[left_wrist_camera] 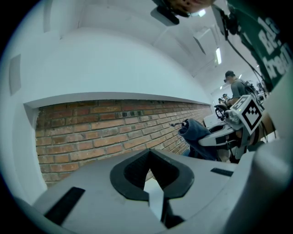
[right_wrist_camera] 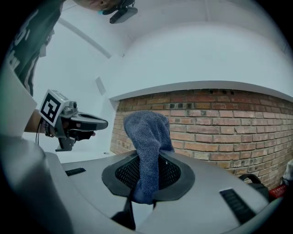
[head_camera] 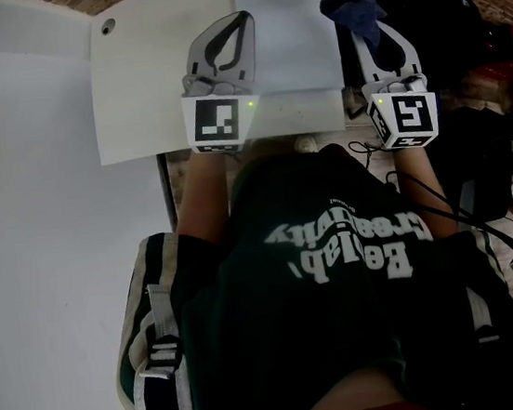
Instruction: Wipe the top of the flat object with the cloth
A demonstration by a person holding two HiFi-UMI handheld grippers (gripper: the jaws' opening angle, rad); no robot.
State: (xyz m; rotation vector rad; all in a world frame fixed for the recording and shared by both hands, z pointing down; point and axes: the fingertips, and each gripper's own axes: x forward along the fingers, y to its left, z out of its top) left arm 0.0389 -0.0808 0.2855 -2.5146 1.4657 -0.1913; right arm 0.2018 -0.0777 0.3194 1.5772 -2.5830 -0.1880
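Brick wall (right_wrist_camera: 219,123) runs behind a white flat panel (head_camera: 147,82), which lies level on top of it and fills the upper middle of the head view. The left gripper (head_camera: 234,22) sits over the panel's middle, its jaws closed tip to tip with nothing between them; whether it touches the surface cannot be told. The right gripper (head_camera: 371,32) is just beyond the panel's right edge, its jaws clamped on a blue cloth (right_wrist_camera: 147,137) that bunches above them.
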